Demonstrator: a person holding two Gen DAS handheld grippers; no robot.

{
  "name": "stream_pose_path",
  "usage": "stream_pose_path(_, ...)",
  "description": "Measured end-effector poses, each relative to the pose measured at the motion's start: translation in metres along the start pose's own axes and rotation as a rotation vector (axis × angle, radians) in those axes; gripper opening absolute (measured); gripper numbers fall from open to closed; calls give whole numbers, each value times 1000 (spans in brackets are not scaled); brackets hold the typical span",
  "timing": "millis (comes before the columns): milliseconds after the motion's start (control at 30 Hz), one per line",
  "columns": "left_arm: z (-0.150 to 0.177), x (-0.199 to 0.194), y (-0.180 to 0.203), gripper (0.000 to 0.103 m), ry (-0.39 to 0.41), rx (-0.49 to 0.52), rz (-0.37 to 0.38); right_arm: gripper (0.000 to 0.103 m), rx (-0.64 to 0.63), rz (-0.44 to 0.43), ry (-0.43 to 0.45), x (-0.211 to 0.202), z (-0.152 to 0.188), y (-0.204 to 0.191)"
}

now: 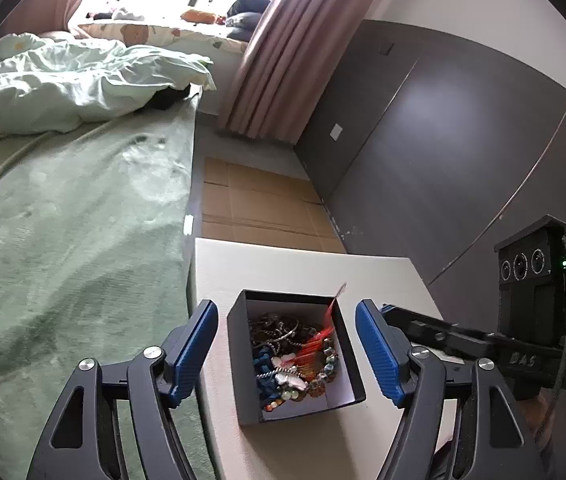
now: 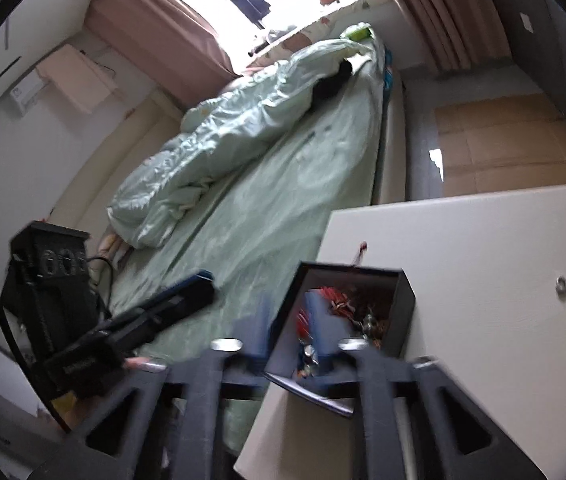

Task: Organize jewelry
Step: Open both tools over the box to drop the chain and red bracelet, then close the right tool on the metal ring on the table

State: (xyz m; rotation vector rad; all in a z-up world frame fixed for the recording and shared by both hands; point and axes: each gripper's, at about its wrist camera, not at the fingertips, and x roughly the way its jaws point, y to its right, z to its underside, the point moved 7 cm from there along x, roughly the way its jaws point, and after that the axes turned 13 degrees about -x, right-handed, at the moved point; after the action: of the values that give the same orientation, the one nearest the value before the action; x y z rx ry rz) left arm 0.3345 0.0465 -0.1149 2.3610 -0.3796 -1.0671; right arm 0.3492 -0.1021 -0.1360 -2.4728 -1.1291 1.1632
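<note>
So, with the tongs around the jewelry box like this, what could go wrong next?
1. The jewelry box sits near the white table's edge beside the bed; a sideways nudge from the open left tongs might push it off.
2. The necklaces and bracelets lie tangled, so lifting one piece may drag others out.
3. The right tongs look motion-blurred over the box; a fast move could tip it.

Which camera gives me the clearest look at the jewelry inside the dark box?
The left wrist view: it looks down into the open box, showing the jewelry sharply, beads and chains apart. The right wrist view is motion-blurred, and its own fingers cover part of the pile.
</note>
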Motion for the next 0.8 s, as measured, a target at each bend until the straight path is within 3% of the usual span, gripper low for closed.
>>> stream_pose_path(33, 1, -2, 1, 77, 2, 5, 1, 53, 4, 12, 6, -4, 1, 3)
stream_pose_path(67, 1, -3, 2, 79, 4, 7, 1, 53, 9, 20, 14, -8, 3, 5)
stream_pose_path(167, 3, -6, 8, 86, 12, 13, 13, 53, 39, 43, 46, -30, 4, 19)
stream_pose_path(367, 6, -1, 23, 91, 13, 29, 34, 53, 81, 200, 58, -68, 9, 67)
stream_pose_path(600, 13, 14, 44, 94, 5, 39, 57, 53, 84, 307, 34, -84, 20, 102)
stream_pose_path(800, 18, 20, 43, 94, 68, 30, 9, 53, 29, 409, -23, -77, 32, 129)
